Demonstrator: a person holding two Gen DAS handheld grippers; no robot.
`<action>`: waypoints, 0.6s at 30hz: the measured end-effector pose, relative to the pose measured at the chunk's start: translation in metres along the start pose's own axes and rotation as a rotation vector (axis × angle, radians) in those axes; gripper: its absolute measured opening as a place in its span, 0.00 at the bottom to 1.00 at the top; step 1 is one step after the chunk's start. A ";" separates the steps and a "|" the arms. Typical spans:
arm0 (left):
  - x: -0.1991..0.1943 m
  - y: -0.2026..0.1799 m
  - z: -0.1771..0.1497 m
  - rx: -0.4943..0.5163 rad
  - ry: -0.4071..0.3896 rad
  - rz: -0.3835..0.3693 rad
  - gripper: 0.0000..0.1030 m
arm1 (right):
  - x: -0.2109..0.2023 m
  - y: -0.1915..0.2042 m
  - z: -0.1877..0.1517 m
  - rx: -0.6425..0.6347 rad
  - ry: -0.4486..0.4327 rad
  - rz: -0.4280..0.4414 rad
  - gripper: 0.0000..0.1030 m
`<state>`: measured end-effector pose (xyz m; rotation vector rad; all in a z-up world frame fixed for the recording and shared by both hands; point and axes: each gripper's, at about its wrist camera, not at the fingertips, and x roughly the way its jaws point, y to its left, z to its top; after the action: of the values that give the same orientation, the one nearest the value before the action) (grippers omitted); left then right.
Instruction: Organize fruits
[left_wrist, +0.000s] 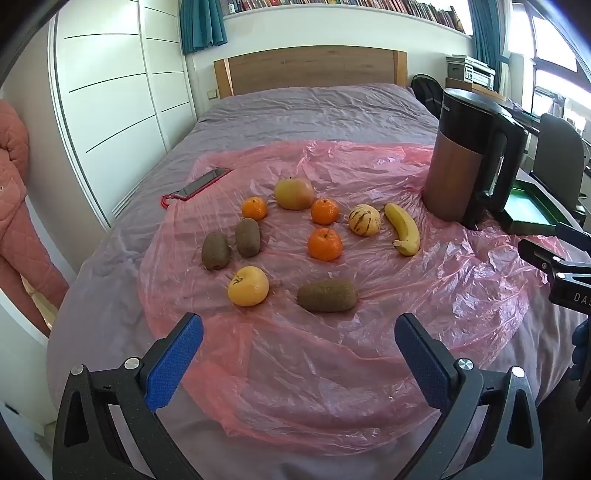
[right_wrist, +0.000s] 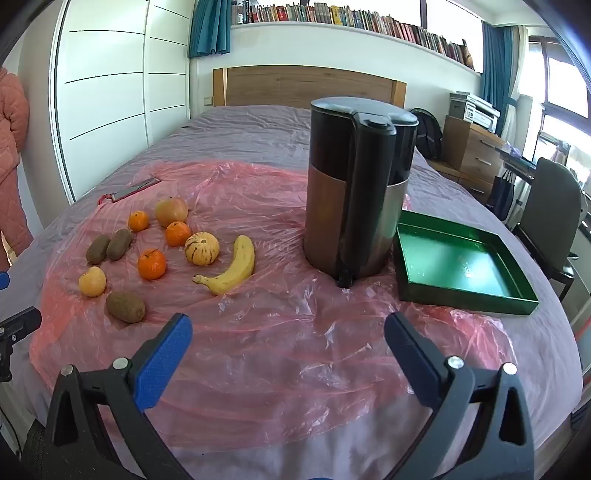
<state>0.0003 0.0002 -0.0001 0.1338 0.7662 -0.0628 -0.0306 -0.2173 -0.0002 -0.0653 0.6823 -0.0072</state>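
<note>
Just beyond left tool (left_wrist: 298, 334) (open): kiwi (left_wrist: 327, 295)

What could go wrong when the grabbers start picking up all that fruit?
1. The round fruit may roll. The tangerine and yellow apple sit on crinkly, slippery pink plastic over a soft bed, so a nudge could send them off.
2. The tall kettle stands between the fruit and the green tray. A carrying arm might bump it over.
3. The banana is soft; squeezing hard could bruise it.
</note>
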 end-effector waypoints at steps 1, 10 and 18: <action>0.000 0.000 0.000 0.001 -0.001 0.001 0.99 | 0.000 0.000 0.000 0.000 -0.001 0.000 1.00; 0.000 0.000 0.000 -0.006 -0.002 -0.009 0.99 | 0.000 -0.001 -0.001 0.002 0.000 -0.001 1.00; 0.001 -0.003 0.000 -0.005 -0.001 -0.011 0.99 | 0.001 0.000 -0.001 -0.001 0.004 0.000 1.00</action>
<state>0.0002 -0.0029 -0.0010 0.1248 0.7657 -0.0715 -0.0305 -0.2177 -0.0019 -0.0661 0.6860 -0.0071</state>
